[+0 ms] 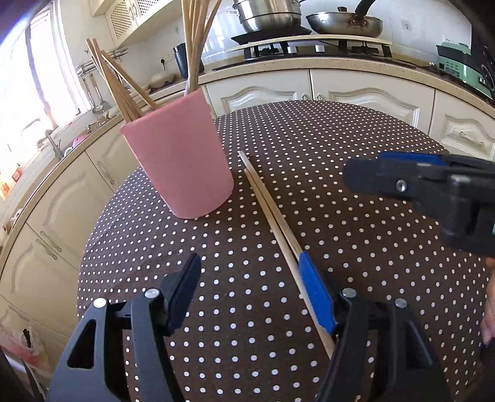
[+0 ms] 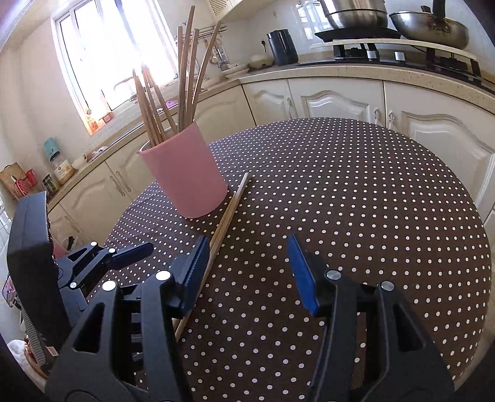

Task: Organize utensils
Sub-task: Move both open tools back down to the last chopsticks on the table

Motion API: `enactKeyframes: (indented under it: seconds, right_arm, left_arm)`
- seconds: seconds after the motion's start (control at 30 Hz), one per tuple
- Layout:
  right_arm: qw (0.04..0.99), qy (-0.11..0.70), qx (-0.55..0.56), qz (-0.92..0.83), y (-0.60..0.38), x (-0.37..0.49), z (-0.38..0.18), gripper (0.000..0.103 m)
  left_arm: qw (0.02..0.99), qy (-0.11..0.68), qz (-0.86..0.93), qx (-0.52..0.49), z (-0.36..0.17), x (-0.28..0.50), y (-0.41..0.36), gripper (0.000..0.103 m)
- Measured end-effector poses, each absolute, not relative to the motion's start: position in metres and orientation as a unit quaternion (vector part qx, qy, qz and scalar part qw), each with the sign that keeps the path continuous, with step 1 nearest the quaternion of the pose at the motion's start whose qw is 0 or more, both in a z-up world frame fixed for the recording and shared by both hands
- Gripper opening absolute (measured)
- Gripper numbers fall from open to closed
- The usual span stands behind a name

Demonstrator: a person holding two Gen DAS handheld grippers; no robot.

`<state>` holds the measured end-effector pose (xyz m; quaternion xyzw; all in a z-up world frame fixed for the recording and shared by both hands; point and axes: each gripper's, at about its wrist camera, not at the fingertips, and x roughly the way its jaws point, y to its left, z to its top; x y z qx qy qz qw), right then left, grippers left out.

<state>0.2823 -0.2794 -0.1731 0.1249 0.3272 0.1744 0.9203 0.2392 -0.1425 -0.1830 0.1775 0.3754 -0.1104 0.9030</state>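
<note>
A pink cup [image 1: 182, 157] holding several wooden chopsticks [image 1: 123, 83] stands on the dotted table [image 1: 340, 148]; it also shows in the right wrist view [image 2: 185, 173]. Two loose chopsticks [image 1: 269, 210] lie side by side on the cloth to the right of the cup, also seen in the right wrist view [image 2: 225, 216]. My left gripper [image 1: 250, 278] is open and empty, its right finger beside the near end of the chopsticks. My right gripper [image 2: 247, 263] is open and empty, its left finger over the chopsticks. The right gripper [image 1: 402, 185] shows at the right of the left wrist view.
The brown polka-dot cloth covers a round table. Cream kitchen cabinets [image 1: 355, 92] and a counter curve behind it, with a stove, a pot [image 1: 269, 15] and a pan [image 1: 343, 23]. A black kettle [image 2: 281, 46] stands on the counter.
</note>
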Motion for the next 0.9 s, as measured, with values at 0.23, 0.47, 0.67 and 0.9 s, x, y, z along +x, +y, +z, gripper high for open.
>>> enactKeyframes:
  seconds: [0.23, 0.47, 0.67, 0.9]
  right_arm:
    - [0.912, 0.354, 0.117, 0.169, -0.278, 0.290, -0.180, 0.053]
    - [0.900, 0.393, 0.087, 0.169, -0.261, 0.310, -0.181, 0.053]
    - [0.878, 0.438, 0.071, 0.178, -0.232, 0.339, -0.185, 0.053]
    - [0.870, 0.468, 0.036, 0.149, -0.214, 0.358, -0.186, 0.040]
  left_arm:
    - [0.886, 0.435, -0.108, 0.121, -0.184, 0.268, -0.133, 0.065]
    - [0.887, 0.440, -0.120, 0.077, -0.191, 0.269, -0.118, 0.059]
    - [0.889, 0.434, -0.122, 0.078, -0.195, 0.265, -0.117, 0.058]
    - [0.892, 0.428, -0.120, 0.078, -0.192, 0.259, -0.105, 0.058]
